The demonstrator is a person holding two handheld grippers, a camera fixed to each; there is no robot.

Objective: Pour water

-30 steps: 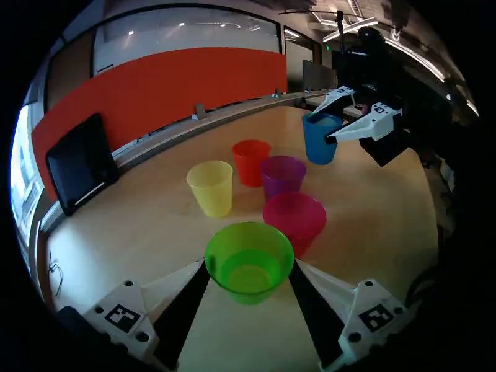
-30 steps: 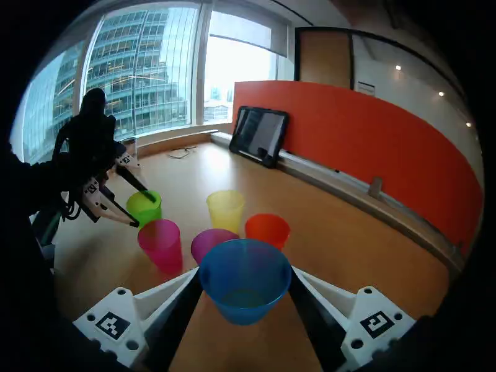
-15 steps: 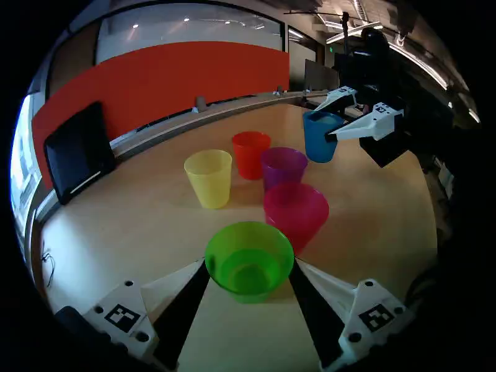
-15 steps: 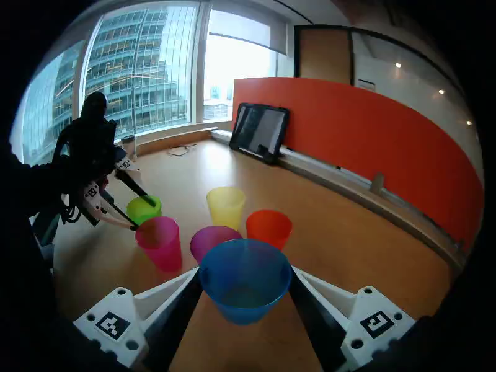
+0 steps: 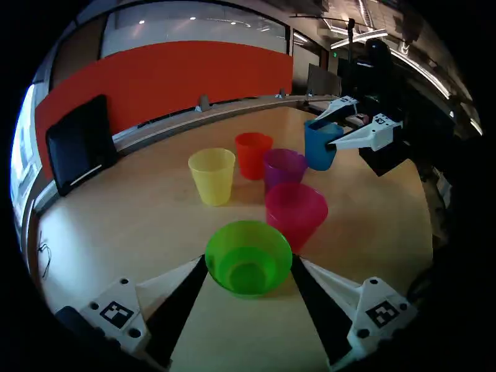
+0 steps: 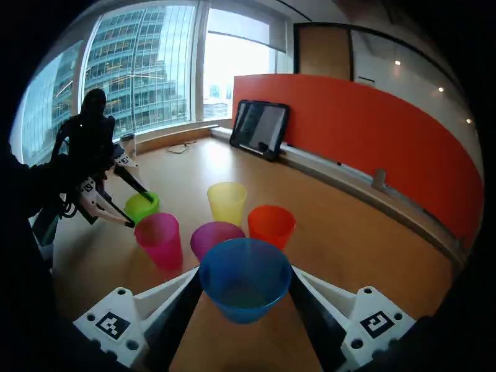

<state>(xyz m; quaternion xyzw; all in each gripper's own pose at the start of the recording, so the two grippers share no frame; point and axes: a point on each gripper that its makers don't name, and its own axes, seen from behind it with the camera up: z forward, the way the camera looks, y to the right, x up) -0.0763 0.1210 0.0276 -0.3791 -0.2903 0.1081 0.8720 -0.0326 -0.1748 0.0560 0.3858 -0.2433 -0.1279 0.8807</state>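
Little had shifted since a second before: the green cup (image 5: pixel 248 260) stayed clamped between the fingers of the left gripper (image 5: pixel 248 268), which were spread to the cup's width and pressed on both its sides just under the rim. The blue cup (image 6: pixel 245 288) sat the same way in the right gripper (image 6: pixel 245 276). Both were upright, translucent and wider at the mouth; whether they rested on the wooden table (image 5: pixel 124 223) could not be told, and between them stood a pink cup (image 5: pixel 296 211), purple cup (image 5: pixel 284 167), orange cup (image 5: pixel 253 154) and yellow cup (image 5: pixel 212 175).
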